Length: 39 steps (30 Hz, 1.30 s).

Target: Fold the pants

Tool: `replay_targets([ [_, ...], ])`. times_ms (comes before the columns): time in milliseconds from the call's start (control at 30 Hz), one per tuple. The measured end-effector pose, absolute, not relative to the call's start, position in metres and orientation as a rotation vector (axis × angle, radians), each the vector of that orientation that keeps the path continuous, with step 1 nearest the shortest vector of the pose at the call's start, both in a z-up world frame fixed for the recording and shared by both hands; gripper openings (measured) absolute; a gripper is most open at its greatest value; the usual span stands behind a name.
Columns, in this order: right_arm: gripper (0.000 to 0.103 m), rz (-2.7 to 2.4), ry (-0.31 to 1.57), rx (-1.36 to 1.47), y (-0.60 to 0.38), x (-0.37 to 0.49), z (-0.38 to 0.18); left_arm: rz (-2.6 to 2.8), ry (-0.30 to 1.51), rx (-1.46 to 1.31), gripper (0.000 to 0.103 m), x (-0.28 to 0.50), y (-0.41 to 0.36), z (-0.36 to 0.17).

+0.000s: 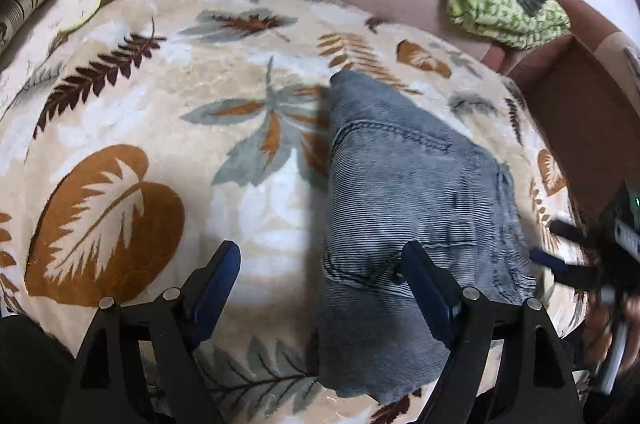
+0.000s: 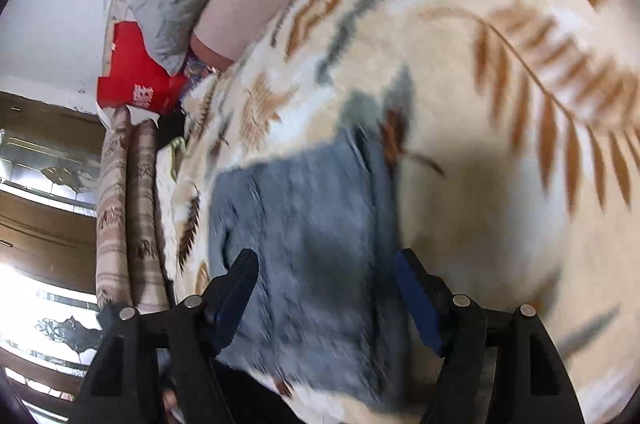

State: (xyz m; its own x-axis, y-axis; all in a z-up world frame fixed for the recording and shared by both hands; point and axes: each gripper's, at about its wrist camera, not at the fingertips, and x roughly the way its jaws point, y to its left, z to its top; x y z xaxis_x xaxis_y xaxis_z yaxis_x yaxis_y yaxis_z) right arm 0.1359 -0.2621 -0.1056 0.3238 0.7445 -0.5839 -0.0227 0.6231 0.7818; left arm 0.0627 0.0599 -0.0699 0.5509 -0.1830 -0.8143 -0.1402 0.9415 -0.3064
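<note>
Pants (image 1: 408, 192) lie folded compact on the leaf-print blanket (image 1: 120, 104), toward the bed's right edge. Both left gripper (image 1: 320, 280) and right gripper (image 2: 326, 288) fingers wide, holding nothing. We judge the corduroy soft, limp, moderately heavy; pinch the thick hemmed corners.

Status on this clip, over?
Left hand-held gripper open, right hand-held gripper open. Jeans folded compact on leaf-print blanket. Nothing obstructing.

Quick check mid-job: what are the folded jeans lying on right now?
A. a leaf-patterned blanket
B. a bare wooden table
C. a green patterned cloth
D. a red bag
A: the jeans lie flat on the cream leaf-patterned blanket, well clear of the green cloth farther back.
</note>
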Motion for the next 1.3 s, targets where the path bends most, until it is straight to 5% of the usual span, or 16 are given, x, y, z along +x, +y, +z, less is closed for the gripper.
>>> replay_targets([
  [1200,0.079,0.650,1.205,0.785,-0.238,0.148,-0.136,-0.136,1.075,-0.434,0.086,0.106,0.041,-0.089],
  [1267,0.074,0.654,1.204,0.712,-0.231,0.147,-0.131,-0.129,1.072,-0.417,0.073,0.105,0.037,-0.089],
  [1300,0.062,0.651,1.206,0.650,-0.225,0.147,-0.128,-0.143,1.071,-0.400,0.064,0.105,0.033,-0.088],
])
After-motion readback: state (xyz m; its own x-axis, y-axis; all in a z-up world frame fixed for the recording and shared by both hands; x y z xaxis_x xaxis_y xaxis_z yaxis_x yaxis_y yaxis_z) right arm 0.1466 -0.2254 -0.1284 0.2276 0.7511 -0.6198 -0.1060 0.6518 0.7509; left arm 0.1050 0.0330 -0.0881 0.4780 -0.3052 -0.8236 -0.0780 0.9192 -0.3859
